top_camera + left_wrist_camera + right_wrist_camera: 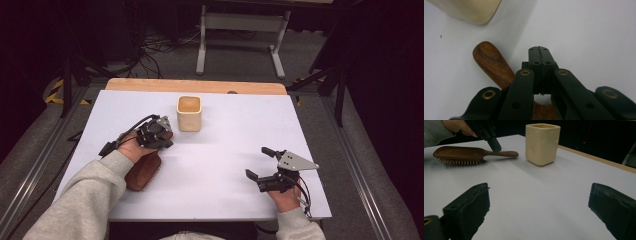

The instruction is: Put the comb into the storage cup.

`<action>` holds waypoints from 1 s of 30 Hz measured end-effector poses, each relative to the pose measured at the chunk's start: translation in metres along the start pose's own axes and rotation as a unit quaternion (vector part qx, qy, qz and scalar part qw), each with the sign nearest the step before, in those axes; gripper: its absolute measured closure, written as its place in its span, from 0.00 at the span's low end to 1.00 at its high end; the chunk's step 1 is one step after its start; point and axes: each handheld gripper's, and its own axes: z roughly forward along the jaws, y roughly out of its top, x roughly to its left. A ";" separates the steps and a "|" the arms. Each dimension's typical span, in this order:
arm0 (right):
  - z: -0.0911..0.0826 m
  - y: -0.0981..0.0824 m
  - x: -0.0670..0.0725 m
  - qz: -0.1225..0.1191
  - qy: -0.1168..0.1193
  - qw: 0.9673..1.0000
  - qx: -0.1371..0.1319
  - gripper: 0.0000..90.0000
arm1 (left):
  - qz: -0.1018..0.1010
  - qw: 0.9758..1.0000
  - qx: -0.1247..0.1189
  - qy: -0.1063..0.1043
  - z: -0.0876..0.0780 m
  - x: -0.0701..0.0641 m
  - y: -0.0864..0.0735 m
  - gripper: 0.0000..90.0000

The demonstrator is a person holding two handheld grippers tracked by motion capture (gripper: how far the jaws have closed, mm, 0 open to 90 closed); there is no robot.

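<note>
A cream square cup (189,113) is standing on the white table (225,165), just beyond the brush handle, and nothing is sitting between the cup and the brush. The brown wooden hairbrush (461,153) is lying bristles-down near the table's left side, its thin handle pointing toward the cup. The left gripper (539,53) is hanging right over the handle with its jaws pressed together and nothing between them, while the right gripper (261,162) is resting well apart from the brush, jaws wide and holding nothing.
</note>
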 end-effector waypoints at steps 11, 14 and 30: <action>0.000 0.000 0.000 0.000 0.001 1.000 0.001 0.05 | -0.002 0.999 0.042 -0.020 0.015 0.005 0.007 1.00; 0.000 0.000 0.000 0.001 0.002 1.000 0.000 0.05 | -0.002 0.999 0.046 -0.024 0.017 0.006 0.008 1.00; 0.001 -0.001 -0.001 0.002 0.004 1.000 0.003 0.05 | -0.021 0.997 0.070 -0.025 0.022 0.017 0.000 1.00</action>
